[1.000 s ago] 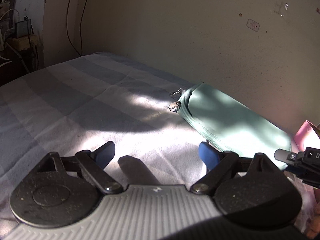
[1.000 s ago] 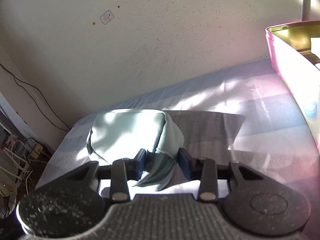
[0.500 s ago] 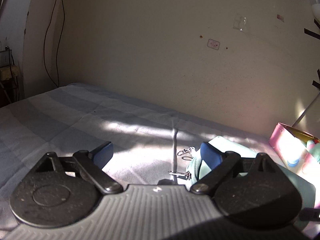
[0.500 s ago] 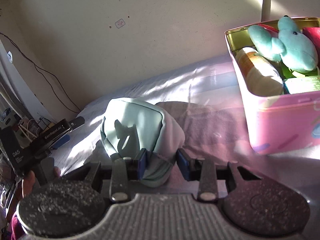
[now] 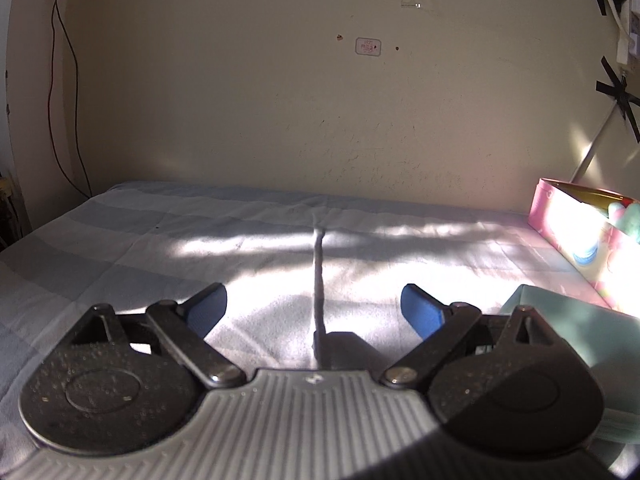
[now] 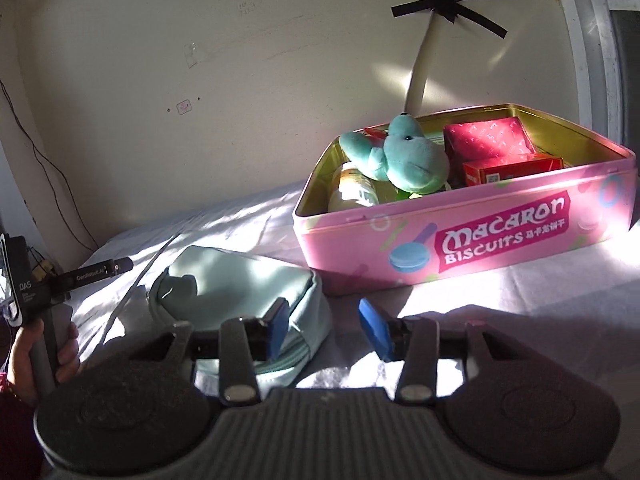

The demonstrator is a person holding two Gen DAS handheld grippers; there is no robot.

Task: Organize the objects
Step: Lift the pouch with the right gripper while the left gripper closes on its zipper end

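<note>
A pale green zip pouch (image 6: pixel 240 292) lies on the bed sheet just left of a pink "Macaron Biscuits" tin (image 6: pixel 500 236). The tin holds a teal plush toy (image 6: pixel 404 156), a bottle (image 6: pixel 354 194) and red boxes (image 6: pixel 504 156). My right gripper (image 6: pixel 324 328) is open; its left finger overlaps the pouch's near corner and nothing is between the jaws. My left gripper (image 5: pixel 314 312) is open and empty over the bare sheet. The pouch (image 5: pixel 576 328) and the tin (image 5: pixel 580 232) show at the right of the left wrist view.
A striped bed sheet (image 5: pixel 160 240) covers the surface, with a raised fold (image 5: pixel 319 280) running down its middle. A beige wall (image 5: pixel 280 100) stands close behind. A taped white cable (image 6: pixel 424 60) runs down the wall behind the tin. The left hand-held gripper (image 6: pixel 36 280) shows at the far left.
My right gripper has opened and let go of the pouch, which now lies beside the tin. My left gripper has swung right, so the pouch sits at its right edge.
</note>
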